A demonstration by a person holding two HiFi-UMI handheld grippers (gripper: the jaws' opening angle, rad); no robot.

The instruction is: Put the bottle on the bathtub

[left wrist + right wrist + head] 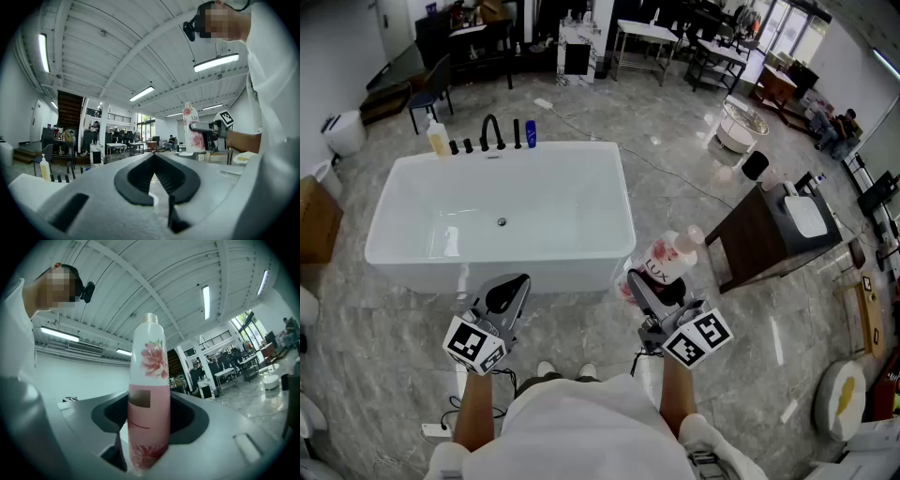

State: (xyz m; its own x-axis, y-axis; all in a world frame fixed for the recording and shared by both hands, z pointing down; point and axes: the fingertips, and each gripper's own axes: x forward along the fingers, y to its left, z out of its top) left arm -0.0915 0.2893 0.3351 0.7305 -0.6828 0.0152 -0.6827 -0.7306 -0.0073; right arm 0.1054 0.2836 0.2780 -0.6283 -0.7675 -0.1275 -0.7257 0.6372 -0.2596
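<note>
A pink-and-white bottle with a flower print is held in my right gripper, just off the near right corner of the white bathtub. In the right gripper view the bottle stands upright, and the right gripper is shut on its lower half. My left gripper hangs in front of the tub's near wall, shut and empty. In the left gripper view the left gripper has its jaws together, and the bottle shows off to the right.
On the tub's far rim stand a black faucet, a pale soap bottle and a blue bottle. A dark wooden cabinet with a white basin stands to the right. A cable runs across the marble floor behind the tub.
</note>
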